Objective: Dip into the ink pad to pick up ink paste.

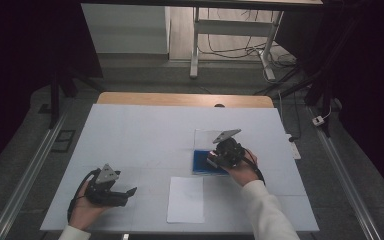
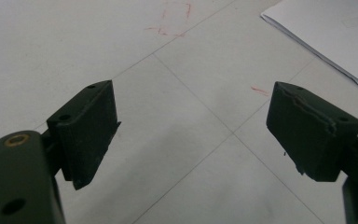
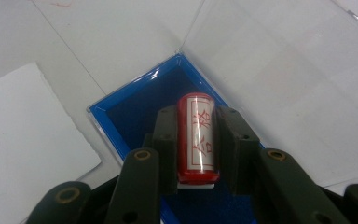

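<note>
Scene: a person sits at a table covered in white, holding a pair of tongs in each hand.
Right tongs: clamped on a small red cylinder; one black jaw presses each side of it.
Red cylinder: a stamp-like piece with a white label bearing red characters. It lies lengthwise between the jaws, its rounded end pointing away from the hand, held over the blue inside of an open box.
Blue box: a shallow case lined in dark blue, sitting on the table right of centre. In the high view the right tongs cover much of the blue box.
Clear lid: hinged open and lying flat on the table behind the box, away from the person.
Contact: whether the cylinder touches the blue lining cannot be told.
Left tongs: jaws wide apart, holding nothing, with bare white table between them.
Left tongs position: near the front left of the table in the high view, well apart from the box, resting low in the person's hand.
White paper: a sheet lying flat at the front edge, between the two hands and just beside the box's near left corner.
Table marks: thin grid lines and faint red scribbles.
</note>
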